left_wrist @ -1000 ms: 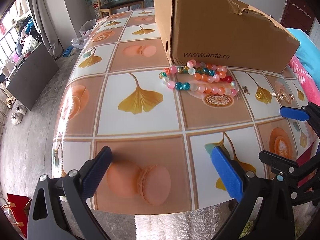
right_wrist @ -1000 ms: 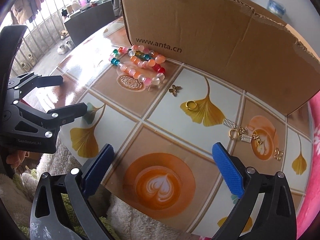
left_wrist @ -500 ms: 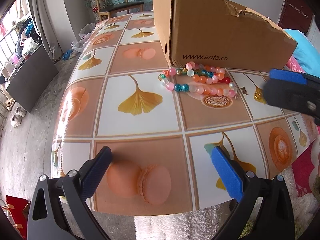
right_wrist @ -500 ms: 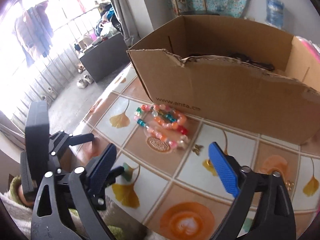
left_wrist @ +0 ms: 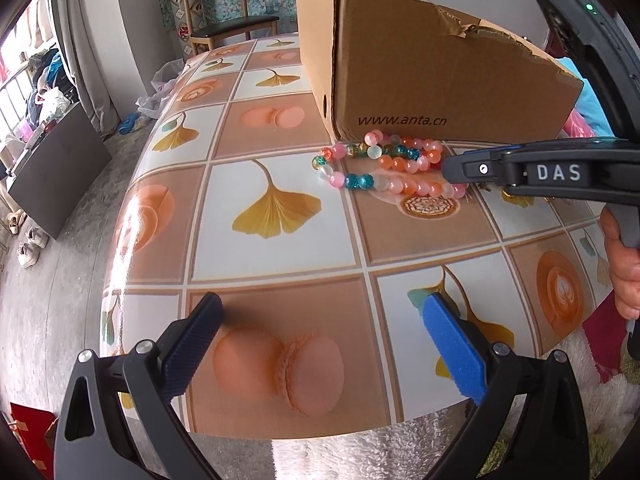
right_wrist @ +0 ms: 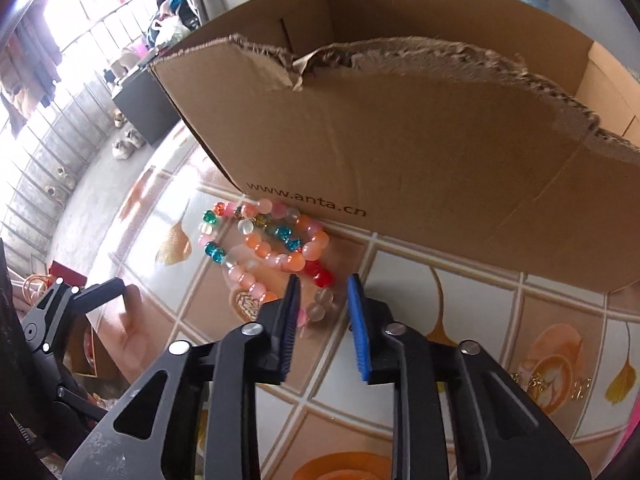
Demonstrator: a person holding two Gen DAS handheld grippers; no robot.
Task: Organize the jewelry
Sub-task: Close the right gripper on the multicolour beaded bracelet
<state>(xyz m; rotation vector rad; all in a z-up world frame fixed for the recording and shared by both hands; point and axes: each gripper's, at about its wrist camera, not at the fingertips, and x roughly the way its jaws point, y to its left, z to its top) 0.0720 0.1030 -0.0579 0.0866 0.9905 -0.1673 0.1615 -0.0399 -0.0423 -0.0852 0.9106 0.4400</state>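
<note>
- The beaded bracelets [right_wrist: 272, 248] lie in a loose heap on the patterned tablecloth [left_wrist: 280, 248], right against the front wall of the cardboard box [right_wrist: 420, 152]; the beads are pink, orange, teal and clear, with a couple of red ones at the near end.
- The right gripper [right_wrist: 322, 304] stands over that near end. Its jaws have just been closing and are now narrow, with pale beads showing in the gap between the blue pads; whether the pads already press on a bead I cannot tell.
- The step in hand looks like the pick-up of a bracelet, probably for the open box behind it.
- Next, I judge, the jaws need to settle on the strand and close fully, then lift it clear over the torn front edge of the box.
- The left gripper [left_wrist: 320, 344] hangs well apart over the table's near edge, jaws wide and empty.
- Small gold pieces [right_wrist: 552, 380] lie farther right on the cloth, untouched.
</note>
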